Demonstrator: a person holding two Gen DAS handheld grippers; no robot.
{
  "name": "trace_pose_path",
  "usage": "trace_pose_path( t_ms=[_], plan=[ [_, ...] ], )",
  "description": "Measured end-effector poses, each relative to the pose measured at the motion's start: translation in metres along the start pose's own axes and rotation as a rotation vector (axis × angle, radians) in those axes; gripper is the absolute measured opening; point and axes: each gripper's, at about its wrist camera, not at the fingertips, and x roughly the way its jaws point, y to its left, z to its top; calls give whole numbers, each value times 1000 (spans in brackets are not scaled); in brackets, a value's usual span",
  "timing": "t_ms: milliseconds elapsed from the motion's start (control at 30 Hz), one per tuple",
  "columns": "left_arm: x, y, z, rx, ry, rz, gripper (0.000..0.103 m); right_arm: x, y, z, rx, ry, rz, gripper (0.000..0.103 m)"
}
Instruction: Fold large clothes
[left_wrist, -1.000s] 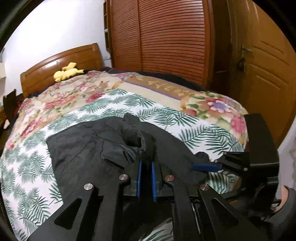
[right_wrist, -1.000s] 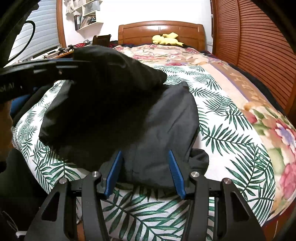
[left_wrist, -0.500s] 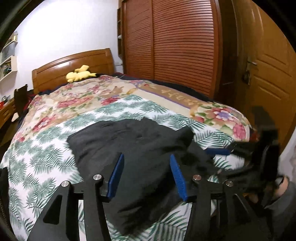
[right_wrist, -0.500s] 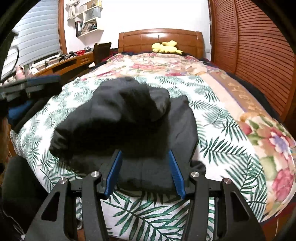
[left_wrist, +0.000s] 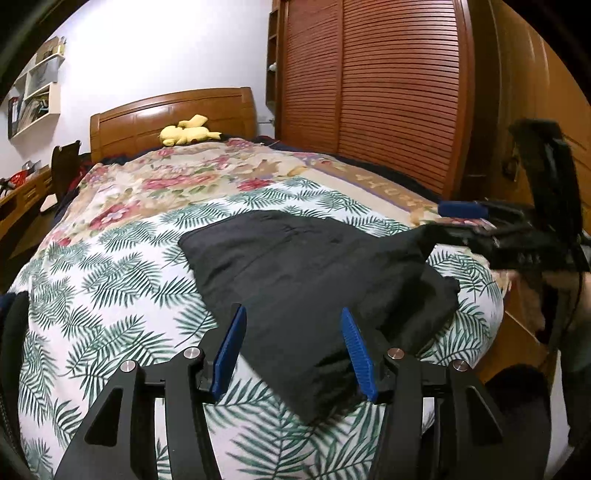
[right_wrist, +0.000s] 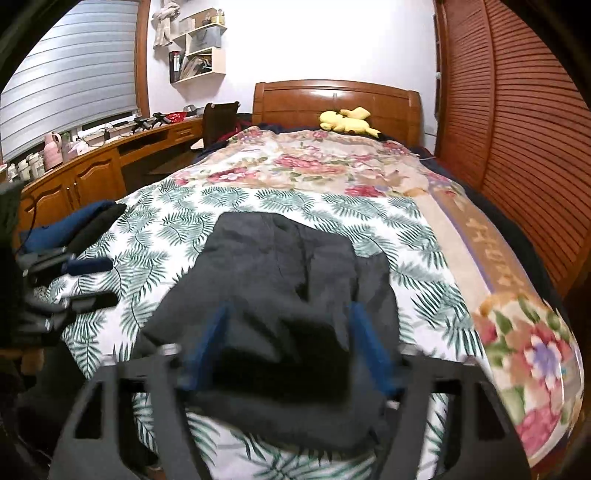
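A dark grey garment (left_wrist: 310, 280) lies folded on the palm-leaf bedspread (left_wrist: 110, 266) near the foot of the bed. My left gripper (left_wrist: 293, 350) is open just above the garment's near edge, its blue pads clear of the cloth. My right gripper (left_wrist: 445, 221) hovers at the garment's right corner, which peaks up toward its lower finger. In the right wrist view my right gripper (right_wrist: 290, 347) is blurred and its jaws are opening; the garment (right_wrist: 280, 295) shows between the pads, unpinched. The left gripper (right_wrist: 99, 282) stands at the bed's left edge.
A yellow plush toy (left_wrist: 188, 134) rests by the wooden headboard (right_wrist: 336, 99). Slatted wardrobe doors (left_wrist: 388, 92) run along the bed's right side. A desk (right_wrist: 92, 166) lines the left wall. Dark blue clothes (right_wrist: 74, 221) lie at the bed's left edge.
My left gripper let go of the bunched cloth, opened and drew back; the garment dropped flat into a fold. My right gripper rose and its jaws spread wider.
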Motion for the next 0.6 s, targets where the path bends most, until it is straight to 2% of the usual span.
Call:
trace_pose_path(
  t_ms=[233,367,600],
  plan=[
    [1,9,-9,-20,5,11,56,53,3,17,20,90,70,78],
    [0,16,-15,-41,7,7,56,73,3,16,24,134,57,78],
    [4,26,-21,-70,5,8,56,84,-1,7,49,192,59,78]
  ],
)
